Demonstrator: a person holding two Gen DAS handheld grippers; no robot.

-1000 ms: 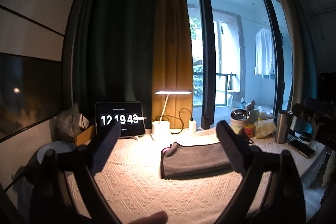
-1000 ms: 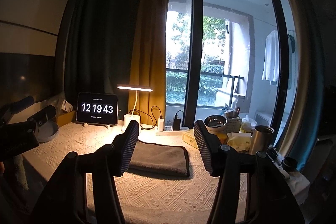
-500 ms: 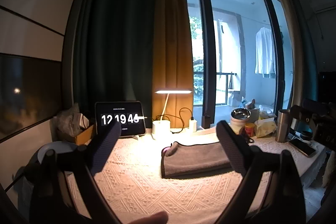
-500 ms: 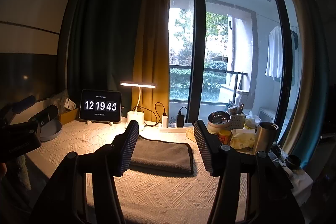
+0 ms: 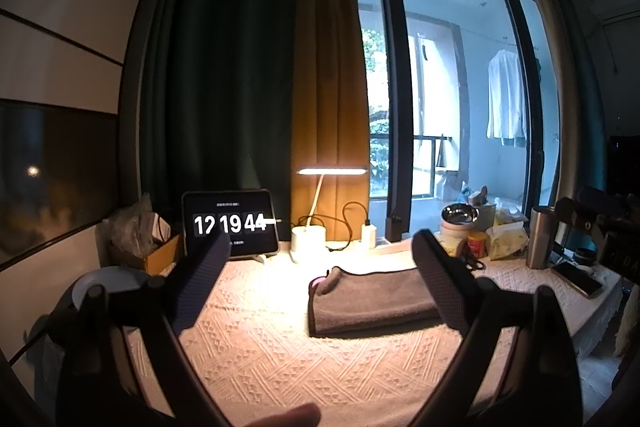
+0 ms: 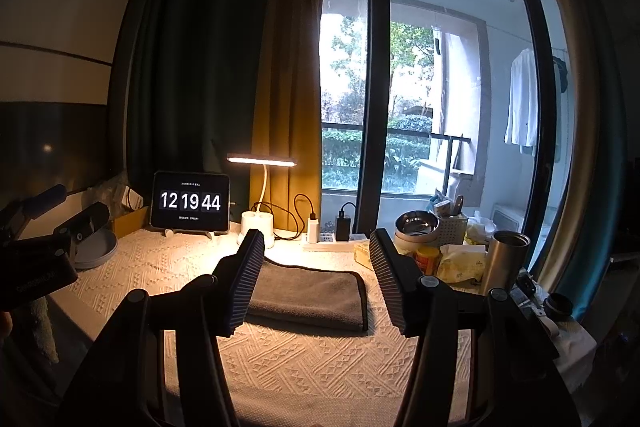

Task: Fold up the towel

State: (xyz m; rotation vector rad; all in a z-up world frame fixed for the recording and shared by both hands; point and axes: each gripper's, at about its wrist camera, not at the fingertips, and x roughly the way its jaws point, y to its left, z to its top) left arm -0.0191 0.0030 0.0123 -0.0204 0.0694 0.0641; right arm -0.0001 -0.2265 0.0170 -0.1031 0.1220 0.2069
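Observation:
A grey towel (image 5: 372,301) lies folded into a flat rectangle on the cream knitted tablecloth (image 5: 280,347). It also shows in the right wrist view (image 6: 308,295). My left gripper (image 5: 320,267) is open and empty, held above the table short of the towel, which lies towards its right finger. My right gripper (image 6: 316,267) is open and empty, held above the near side of the towel. The left gripper's body shows at the left edge of the right wrist view (image 6: 36,267).
At the back stand a tablet clock (image 6: 190,201), a lit desk lamp (image 6: 262,163) and chargers on a power strip (image 6: 328,233). At the right are a steel bowl (image 6: 412,225), jars, a metal tumbler (image 6: 506,259) and a phone (image 5: 576,277). A grey dish (image 6: 96,251) sits at the left.
Both grippers stay open and nearly still. The right wrist view has shifted slightly, so the towel sits a little lower and more central. The clock has advanced a second.

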